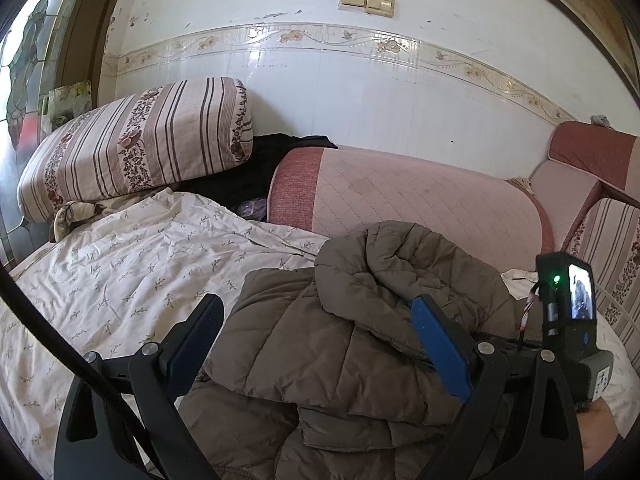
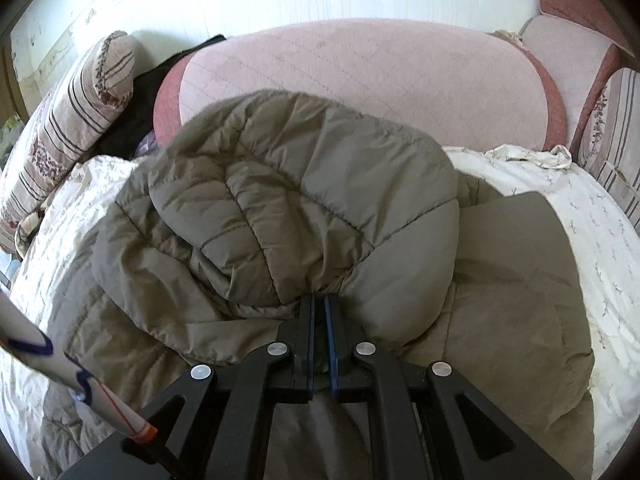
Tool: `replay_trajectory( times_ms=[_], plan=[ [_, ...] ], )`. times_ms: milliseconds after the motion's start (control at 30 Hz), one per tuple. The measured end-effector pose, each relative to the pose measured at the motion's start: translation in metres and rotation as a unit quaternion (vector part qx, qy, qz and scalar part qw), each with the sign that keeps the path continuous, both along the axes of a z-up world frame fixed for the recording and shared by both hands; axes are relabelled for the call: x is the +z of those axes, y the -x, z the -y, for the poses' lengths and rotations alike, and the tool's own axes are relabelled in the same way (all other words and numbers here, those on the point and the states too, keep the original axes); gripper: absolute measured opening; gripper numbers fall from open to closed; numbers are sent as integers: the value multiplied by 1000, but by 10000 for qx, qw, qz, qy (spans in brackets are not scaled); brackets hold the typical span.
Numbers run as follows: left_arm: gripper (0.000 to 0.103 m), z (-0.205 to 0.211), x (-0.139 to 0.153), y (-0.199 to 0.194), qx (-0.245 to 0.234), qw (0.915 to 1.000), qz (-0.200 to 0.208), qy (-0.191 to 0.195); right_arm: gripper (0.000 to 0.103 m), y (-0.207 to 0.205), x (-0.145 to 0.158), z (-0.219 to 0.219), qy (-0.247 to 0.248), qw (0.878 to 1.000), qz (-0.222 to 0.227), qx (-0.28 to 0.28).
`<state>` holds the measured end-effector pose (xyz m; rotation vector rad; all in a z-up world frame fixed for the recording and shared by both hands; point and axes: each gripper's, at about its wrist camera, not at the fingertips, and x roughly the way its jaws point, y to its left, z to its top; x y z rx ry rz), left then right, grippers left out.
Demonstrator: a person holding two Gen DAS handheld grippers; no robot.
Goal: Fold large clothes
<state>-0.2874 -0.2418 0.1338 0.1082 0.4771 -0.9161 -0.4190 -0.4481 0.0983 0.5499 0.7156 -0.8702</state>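
Jacket (image 2: 304,200) pinched in right claw (image 2: 319,300).

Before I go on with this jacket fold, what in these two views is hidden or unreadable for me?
- Puffer jacket, right wrist view: the front edge is cut off behind the right claw, which is shut on a bunched fold.
- Same jacket, left wrist view: the bottom frame edge and the open left claw cover its near part.
- Dark garment: wedged between the striped pillow and the pink cushion, type unclear.
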Motion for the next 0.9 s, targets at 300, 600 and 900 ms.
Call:
replay_trajectory(
  times_ms=[300,600,900],
  plan=[
    [95,0,0,0,20,10000,1,-15,10,-11,19,-4,161,9994,256,164],
    [95,0,0,0,26,10000,-5,-24,13,-28,-3,-5,71,9993,78,347],
    [95,2,-2,-2,1,10000,-37,-76,13,-23,-2,-5,-43,9991,122,405]
  ],
)
